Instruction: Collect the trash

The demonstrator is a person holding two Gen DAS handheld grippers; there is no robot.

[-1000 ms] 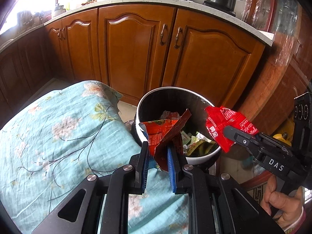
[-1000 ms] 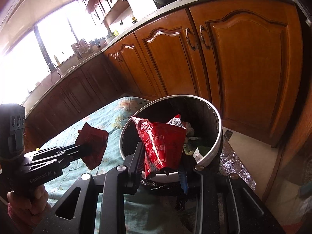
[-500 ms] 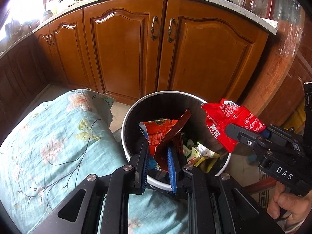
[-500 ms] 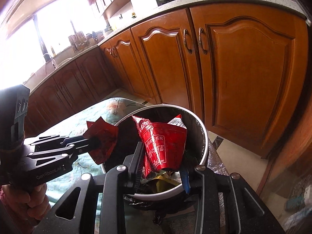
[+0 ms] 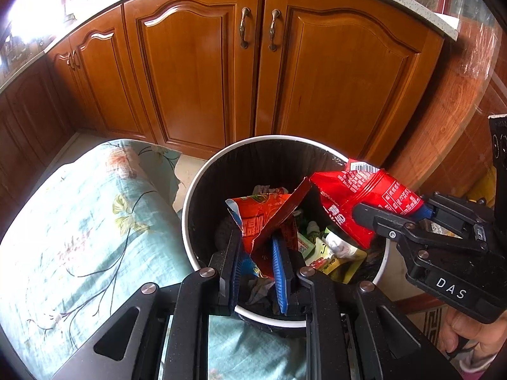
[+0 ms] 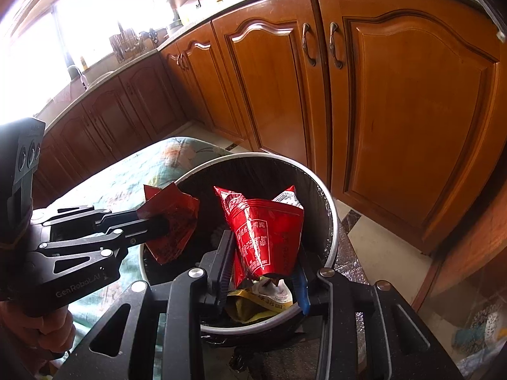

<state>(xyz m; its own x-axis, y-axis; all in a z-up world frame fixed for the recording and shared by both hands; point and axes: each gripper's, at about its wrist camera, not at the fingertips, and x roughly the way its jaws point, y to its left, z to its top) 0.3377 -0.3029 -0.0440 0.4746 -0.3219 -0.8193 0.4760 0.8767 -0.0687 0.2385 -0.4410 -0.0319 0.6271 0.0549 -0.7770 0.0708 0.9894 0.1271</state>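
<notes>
My left gripper jaws pinch an orange-red wrapper; my right gripper jaws clamp a red snack bag. Both hang over the trash bin, probably half full, beside the floral cloth.

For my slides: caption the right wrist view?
Both grippers hold red snack wrappers over black-lined round bin.

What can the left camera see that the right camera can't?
Only the left wrist view shows the "DAS" label on the right gripper and the barcode on its red bag.

Only the right wrist view shows the bright window, the faucet and the left gripper's "GenRobot.AI" label.

Both show the bin, the flowery cloth, the cabinets and the orange wrapper.
</notes>
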